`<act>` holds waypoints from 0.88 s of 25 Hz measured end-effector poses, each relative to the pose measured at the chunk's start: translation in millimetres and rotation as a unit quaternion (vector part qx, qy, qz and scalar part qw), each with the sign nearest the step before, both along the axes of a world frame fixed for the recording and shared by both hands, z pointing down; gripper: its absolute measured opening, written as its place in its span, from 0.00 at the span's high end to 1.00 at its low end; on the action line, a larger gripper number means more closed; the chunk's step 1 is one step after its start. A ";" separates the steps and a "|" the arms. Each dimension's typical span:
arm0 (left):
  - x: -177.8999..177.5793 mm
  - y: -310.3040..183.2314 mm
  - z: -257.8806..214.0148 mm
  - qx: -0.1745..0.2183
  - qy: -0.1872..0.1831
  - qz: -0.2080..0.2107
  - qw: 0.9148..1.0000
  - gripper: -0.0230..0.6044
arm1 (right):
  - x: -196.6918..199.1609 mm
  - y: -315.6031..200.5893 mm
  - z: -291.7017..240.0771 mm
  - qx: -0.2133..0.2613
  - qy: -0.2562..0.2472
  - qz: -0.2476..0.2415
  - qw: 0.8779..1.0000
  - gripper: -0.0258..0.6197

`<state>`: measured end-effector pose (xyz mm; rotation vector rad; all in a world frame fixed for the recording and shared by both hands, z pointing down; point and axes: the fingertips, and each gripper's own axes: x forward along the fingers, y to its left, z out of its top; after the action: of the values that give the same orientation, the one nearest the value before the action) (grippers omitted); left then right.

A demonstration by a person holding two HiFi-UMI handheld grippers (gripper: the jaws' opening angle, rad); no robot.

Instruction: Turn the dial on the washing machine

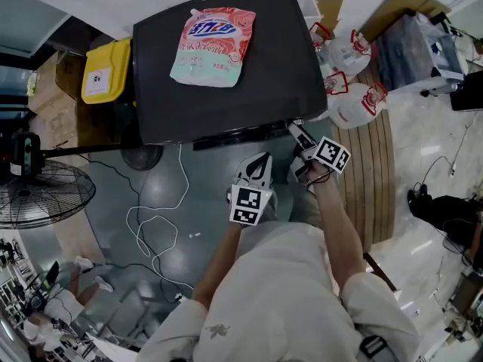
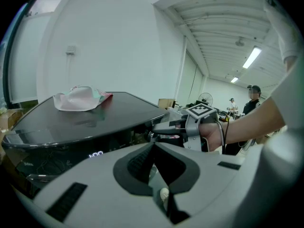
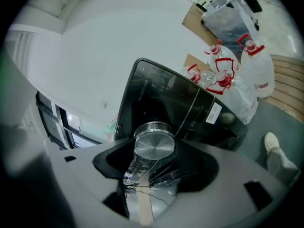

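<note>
The washer (image 1: pixel 226 74) is being faced from its near side, with its dark top overhanging the front panel. At its right, room is being narrowed by a slatted platform (image 1: pixel 375 172) and by tied plastic bags (image 1: pixel 355 104) lying against the washer's right edge. At the left, a fan (image 1: pixel 41 194) and a yellow bin (image 1: pixel 106 70) are being kept well apart from both hands. The far part of the top is being occupied by a pouch (image 1: pixel 213 46). The grey floor between washer and person is being left open, crossed at the left only by a white cable (image 1: pixel 151 225).

The left gripper (image 2: pixel 154 146) is being held just short of the near edge, touching nothing, its fingers pressed together on nothing. The right gripper (image 1: pixel 298 133) is being pushed in under the top's near right corner. There the silver dial (image 3: pixel 153 145), on the right end of the front panel, is being pinched between its fingers, half spread around it.
</note>
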<state>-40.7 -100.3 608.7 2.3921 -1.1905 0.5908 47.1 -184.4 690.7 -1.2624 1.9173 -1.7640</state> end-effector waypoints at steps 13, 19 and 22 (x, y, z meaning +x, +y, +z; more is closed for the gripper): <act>0.2 0.6 4.3 -0.005 -0.001 0.000 1.000 0.94 | 0.2 0.5 3.1 -0.016 -0.045 0.012 0.999 0.53; 2.1 2.2 6.3 -0.008 -0.001 0.001 1.000 0.94 | -1.3 2.2 4.7 -0.030 -0.067 0.019 0.997 0.52; 2.3 3.1 6.6 -0.010 -0.001 0.000 1.000 0.94 | -2.1 3.1 4.5 -0.035 -0.081 0.027 0.996 0.52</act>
<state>-38.4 -97.1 615.3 2.3763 -1.1800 0.6034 45.0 -181.3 695.2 -1.1428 1.7309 -1.8581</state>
